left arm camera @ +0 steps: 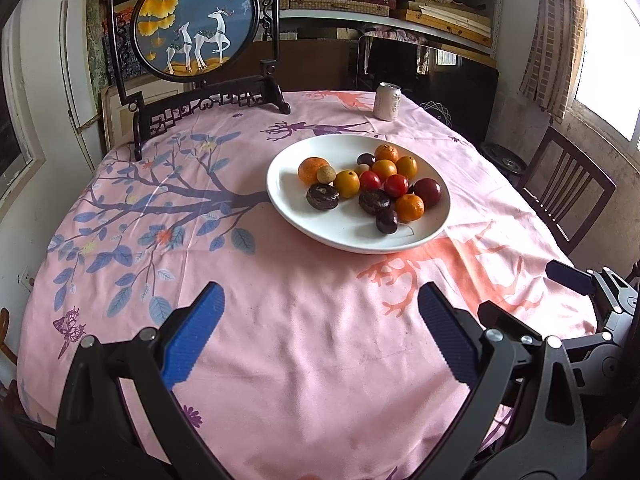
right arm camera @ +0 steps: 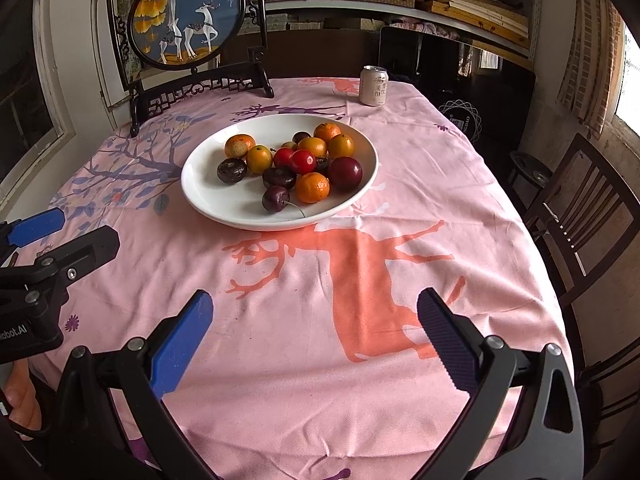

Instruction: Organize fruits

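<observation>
Nearest the cameras, both grippers hover over the bare pink cloth [left arm camera: 304,344], short of the plate [left arm camera: 344,236]. The left gripper [left arm camera: 320,316] has its blue fingers [left arm camera: 196,332] spread wide with nothing between them. The right gripper [right arm camera: 316,320] is likewise spread wide and empty, and sits just right of the left one; each shows at the edge of the other's view.

The white plate stands on the cloth ahead of both grippers, nearer the table's middle. All the fruit lies in it, crowded toward its far right half, while its near left part is bare. At the front of the heap is a dark cherry [right arm camera: 275,199] with its stem trailing toward the plate's near rim. Just behind it sits a mandarin [right arm camera: 312,187], with a dark red plum [right arm camera: 345,172] to the right of that. Two wrinkled dark fruits [right arm camera: 231,170] lie left of the cherry. Two red tomatoes [right arm camera: 303,161] touch each other at the heap's middle. More orange fruits [right arm camera: 259,159] sit around and behind them, and one pale brown fruit [left arm camera: 326,174] leans on the leftmost orange.

Beyond the plate, near the table's far right edge, stands a can [right arm camera: 373,85], upright. Far left of the plate a dark wooden screen [left arm camera: 196,20] with two white deer stands at the table's back. A chair [right arm camera: 580,216] stands right of the plate, off the table.
</observation>
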